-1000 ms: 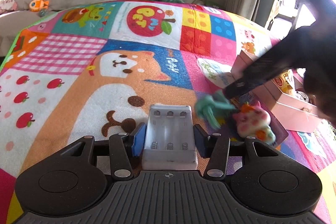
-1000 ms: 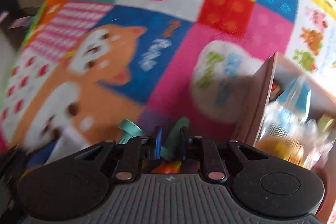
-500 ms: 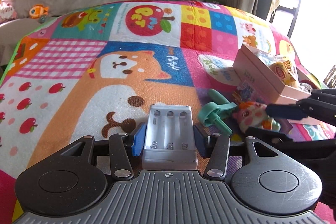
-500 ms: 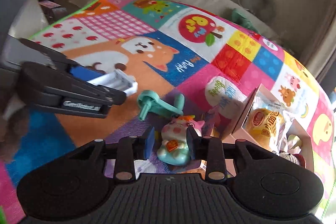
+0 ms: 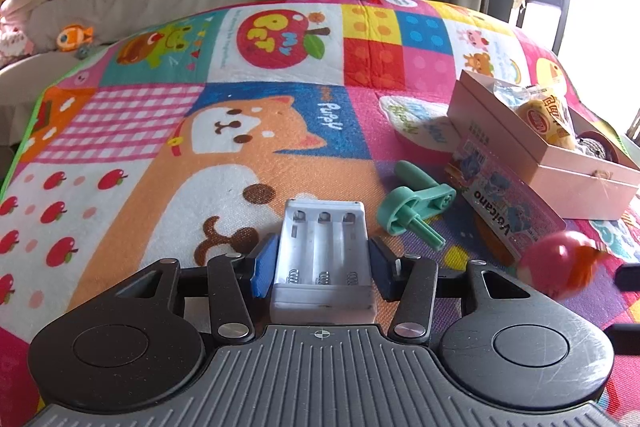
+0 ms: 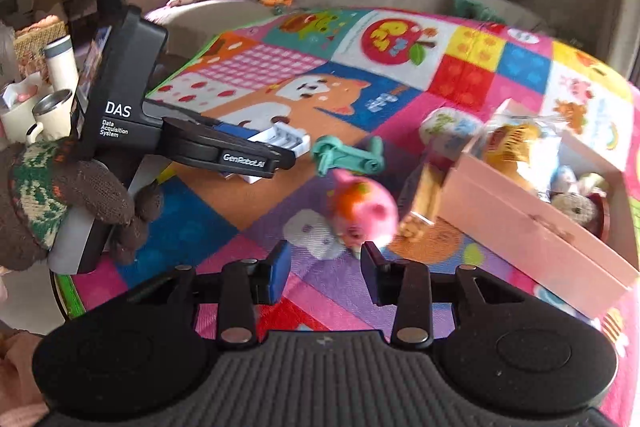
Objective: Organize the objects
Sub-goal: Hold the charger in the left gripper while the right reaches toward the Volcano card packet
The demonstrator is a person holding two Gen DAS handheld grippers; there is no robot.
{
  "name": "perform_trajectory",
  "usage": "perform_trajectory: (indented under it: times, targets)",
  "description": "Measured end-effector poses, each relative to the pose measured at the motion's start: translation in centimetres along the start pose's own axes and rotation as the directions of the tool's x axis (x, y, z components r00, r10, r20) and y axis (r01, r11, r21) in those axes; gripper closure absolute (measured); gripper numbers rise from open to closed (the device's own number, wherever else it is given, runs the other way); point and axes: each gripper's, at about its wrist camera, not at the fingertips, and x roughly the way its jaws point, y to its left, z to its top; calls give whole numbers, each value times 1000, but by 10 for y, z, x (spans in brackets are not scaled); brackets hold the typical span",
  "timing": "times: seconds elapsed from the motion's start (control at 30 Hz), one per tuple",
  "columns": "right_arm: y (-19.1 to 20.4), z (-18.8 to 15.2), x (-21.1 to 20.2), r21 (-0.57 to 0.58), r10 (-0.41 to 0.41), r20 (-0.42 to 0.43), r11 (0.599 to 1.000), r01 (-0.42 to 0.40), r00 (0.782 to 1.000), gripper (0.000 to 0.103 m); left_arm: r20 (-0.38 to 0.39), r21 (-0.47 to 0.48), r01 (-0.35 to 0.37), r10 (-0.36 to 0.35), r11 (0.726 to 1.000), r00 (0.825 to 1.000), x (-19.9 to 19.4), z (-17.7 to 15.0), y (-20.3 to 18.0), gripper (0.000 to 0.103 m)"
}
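My left gripper (image 5: pixel 322 265) is shut on a white battery holder (image 5: pixel 323 259) and holds it low over the colourful play mat (image 5: pixel 200 155); this gripper also shows in the right wrist view (image 6: pixel 294 147). My right gripper (image 6: pixel 325 269) is open. A pink and orange toy figure (image 6: pixel 362 213) is blurred just beyond its fingertips, not gripped; it also shows in the left wrist view (image 5: pixel 560 267). A teal plastic crank (image 5: pixel 416 207) lies on the mat. A pink box (image 5: pixel 536 151) holding snack packets stands at the right.
A "Volcano" card packet (image 5: pixel 508 211) leans by the box. A sofa with plush toys (image 5: pixel 80 7) runs along the back. Cups and a flask (image 6: pixel 48 95) stand beyond the mat's left edge.
My right gripper pulled back and opened; the toy figure that sat between its fingers is now loose and blurred in front of them. The left gripper stayed put with the battery holder.
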Motion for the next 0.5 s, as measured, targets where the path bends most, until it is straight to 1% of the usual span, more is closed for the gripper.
perform_trajectory:
  times: [0.07,0.13,0.17,0.23,0.3,0.43,0.5]
  targets:
    - [-9,-2,-8,44,-24,26,999,23,999,61,0,2,-2,2,1000,1000,0,0,0,49]
    - [-18,-2,-9,70,-78,47,995,75,996,61,-1,7,-6,6,1000,1000,0,0,-1,49]
    - [-21,-2,-8,79,-101,50,992,97,994,60,-1,10,-8,8,1000,1000,0,0,-2,49]
    - [-28,-2,-3,97,-122,39,988,117,992,59,-1,15,-11,11,1000,1000,1,0,-2,49]
    - [-31,-3,2,101,-107,26,989,104,994,59,-2,17,-12,12,1000,1000,1,0,-2,49]
    - [-17,-11,8,68,4,-4,998,-4,1000,59,-1,16,-12,12,1000,1000,1,0,-3,49]
    - [-5,-12,13,38,18,-10,999,-17,1000,52,-1,17,-12,12,1000,1000,1,0,-3,49]
